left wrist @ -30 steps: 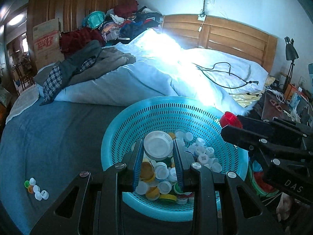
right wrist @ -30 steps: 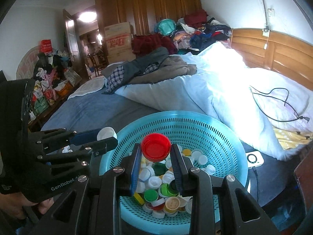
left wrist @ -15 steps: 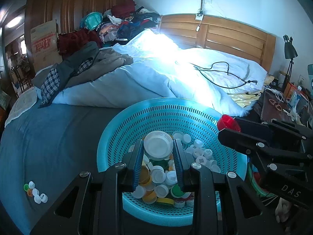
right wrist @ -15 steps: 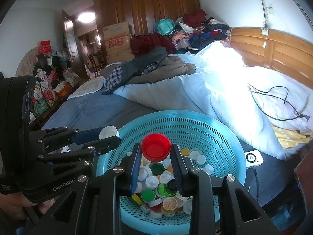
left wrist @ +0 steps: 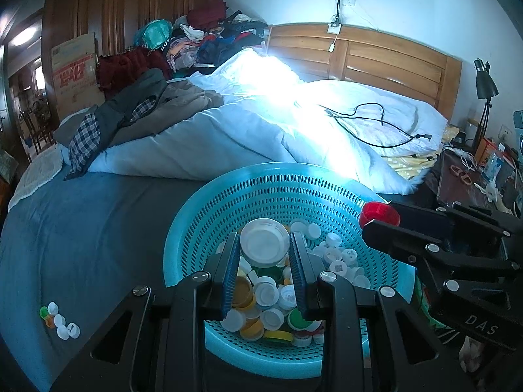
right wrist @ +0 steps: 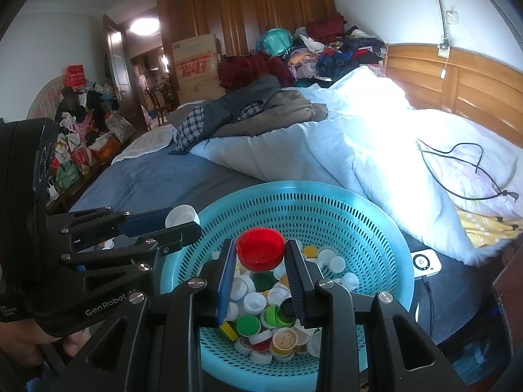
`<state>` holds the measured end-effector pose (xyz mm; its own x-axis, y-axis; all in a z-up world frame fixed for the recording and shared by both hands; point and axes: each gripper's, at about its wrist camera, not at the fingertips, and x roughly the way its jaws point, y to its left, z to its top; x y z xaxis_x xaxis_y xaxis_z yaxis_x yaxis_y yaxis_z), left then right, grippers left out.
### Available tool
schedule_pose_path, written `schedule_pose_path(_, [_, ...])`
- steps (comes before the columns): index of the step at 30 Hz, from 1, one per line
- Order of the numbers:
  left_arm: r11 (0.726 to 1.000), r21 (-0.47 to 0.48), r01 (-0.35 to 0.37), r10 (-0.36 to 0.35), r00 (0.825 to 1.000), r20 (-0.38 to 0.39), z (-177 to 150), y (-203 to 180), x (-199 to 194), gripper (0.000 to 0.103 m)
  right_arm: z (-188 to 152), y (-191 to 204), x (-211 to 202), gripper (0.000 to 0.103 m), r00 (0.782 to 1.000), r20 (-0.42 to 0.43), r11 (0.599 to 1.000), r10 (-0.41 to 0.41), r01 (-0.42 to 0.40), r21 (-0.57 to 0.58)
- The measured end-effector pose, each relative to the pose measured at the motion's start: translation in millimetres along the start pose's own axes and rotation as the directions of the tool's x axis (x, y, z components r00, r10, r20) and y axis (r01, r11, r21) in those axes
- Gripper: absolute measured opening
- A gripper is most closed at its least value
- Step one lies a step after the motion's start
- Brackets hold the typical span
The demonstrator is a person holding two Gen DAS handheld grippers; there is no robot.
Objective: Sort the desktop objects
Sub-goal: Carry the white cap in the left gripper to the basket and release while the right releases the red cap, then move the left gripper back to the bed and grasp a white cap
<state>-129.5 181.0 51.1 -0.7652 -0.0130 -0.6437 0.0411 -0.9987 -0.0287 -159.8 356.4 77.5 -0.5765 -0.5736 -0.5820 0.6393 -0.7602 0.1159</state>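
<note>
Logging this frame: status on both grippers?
Left gripper shut on white lid. Right gripper shut on red cap. Both above basket; nothing blocking.

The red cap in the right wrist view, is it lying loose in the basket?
No, the red cap is gripped between the right claw fingers, above the basket.

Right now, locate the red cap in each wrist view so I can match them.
Left wrist view: red cap at right of centre, in the right gripper reaching in.
Right wrist view: red cap at centre, clamped between the fingers.
Shared landmark: blue basket.
</note>
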Motion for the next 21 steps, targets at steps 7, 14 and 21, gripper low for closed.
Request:
schedule_pose_path(7, [1.000, 0.010, -0.026, 0.026, 1.000, -0.012, -6.0, 3.8, 2.9, 0.063, -1.3, 1.0, -1.6, 0.070, 1.000, 0.009, 1.000, -0.028, 0.028, -0.004])
schedule_pose_path(14, [0.984, -0.130, -0.120, 0.113, 0.992, -0.059, -54.2, 84.7, -0.8, 0.067, -10.3, 3.7, -7.1, 0.074, 1.000, 0.023, 1.000, 0.004, -0.004, 0.003])
schedule_pose_path(21, [0.871, -0.343, -0.351, 0.302, 0.934, -0.189, -148.5, 224.4, -19.8, 0.064, -33.7, 41.8, 15.2, 0.075, 0.994, -0.050, 0.994, 0.094, -0.096, -0.045])
